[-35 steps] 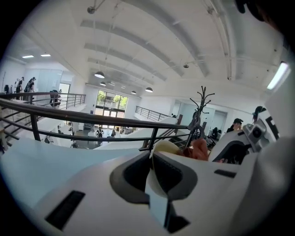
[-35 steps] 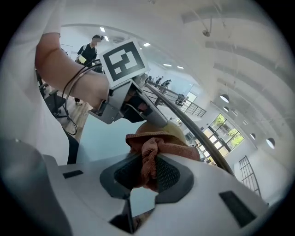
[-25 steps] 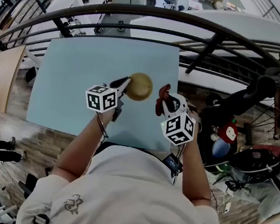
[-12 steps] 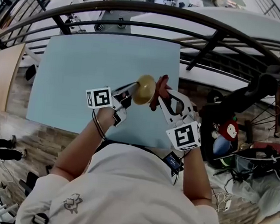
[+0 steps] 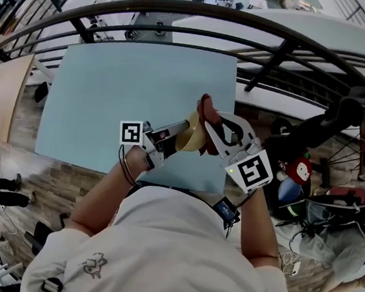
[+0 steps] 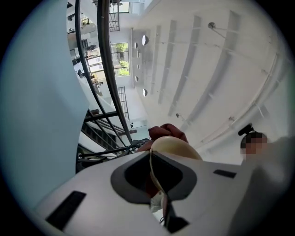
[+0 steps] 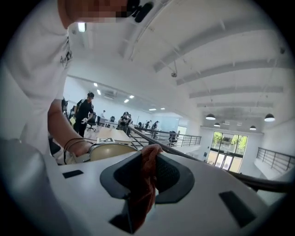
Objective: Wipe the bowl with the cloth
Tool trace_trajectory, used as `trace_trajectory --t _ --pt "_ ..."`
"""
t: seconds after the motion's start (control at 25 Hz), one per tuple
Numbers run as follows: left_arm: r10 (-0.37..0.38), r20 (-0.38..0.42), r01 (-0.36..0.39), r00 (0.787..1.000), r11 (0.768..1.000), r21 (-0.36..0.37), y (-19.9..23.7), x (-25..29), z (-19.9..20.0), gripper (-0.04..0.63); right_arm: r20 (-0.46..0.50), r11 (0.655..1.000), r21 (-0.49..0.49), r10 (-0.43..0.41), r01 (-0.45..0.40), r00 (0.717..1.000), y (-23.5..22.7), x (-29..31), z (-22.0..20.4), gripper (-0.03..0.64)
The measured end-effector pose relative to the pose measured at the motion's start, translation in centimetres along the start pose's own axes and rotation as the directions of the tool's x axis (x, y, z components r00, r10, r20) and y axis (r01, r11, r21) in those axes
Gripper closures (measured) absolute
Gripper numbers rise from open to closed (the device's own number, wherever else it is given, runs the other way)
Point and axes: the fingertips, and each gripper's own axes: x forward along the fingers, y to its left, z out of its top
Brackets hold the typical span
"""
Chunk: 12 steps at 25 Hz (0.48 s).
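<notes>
The pale blue worktop (image 5: 110, 95) lies bare at the left, with nothing resting on it. Above its near right corner, the left tongs (image 5: 174, 133) are pressed together on the thin rim of the bowl (image 5: 194, 131) and hold it in the air, tipped on its side. The left gripper view shows the rim edge-on between the jaws, with the cream wall of the bowl curving away beyond them.

Just right of the bowl and touching it is the dark red cloth (image 5: 205, 105), pinched in the right tongs (image 5: 209, 122). A bunched fold stands out past the tips and a limp tail hangs down between the jaws.

The bowl looks light, stiff and smooth. A pinch on the rim alone is likely to let it swivel or slip under a hard rub, so the grip belongs deep on the rim and the wiping pressure should stay gentle. The cloth is soft and floppy. It is best held by a thick fold, with enough left free to rub.
</notes>
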Motion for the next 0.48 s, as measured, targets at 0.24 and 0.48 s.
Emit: trace_trajectory --t 0.24,0.48 --pt "-0.135 -0.006 0.135 0.991 0.991 -0.012 -2.2 0.4 -0.4 0.572 0.018 0.995 0.091 0.037 -0.038 0.999 -0.3 0.5 -0.4 0.532" --pt "-0.292 0.053 0.293 0.955 0.956 -0.005 -6.4 0.9 0.9 0.572 0.035 0.983 0.171 0.064 -0.069 0.997 0.3 1.2 -1.2 0.532"
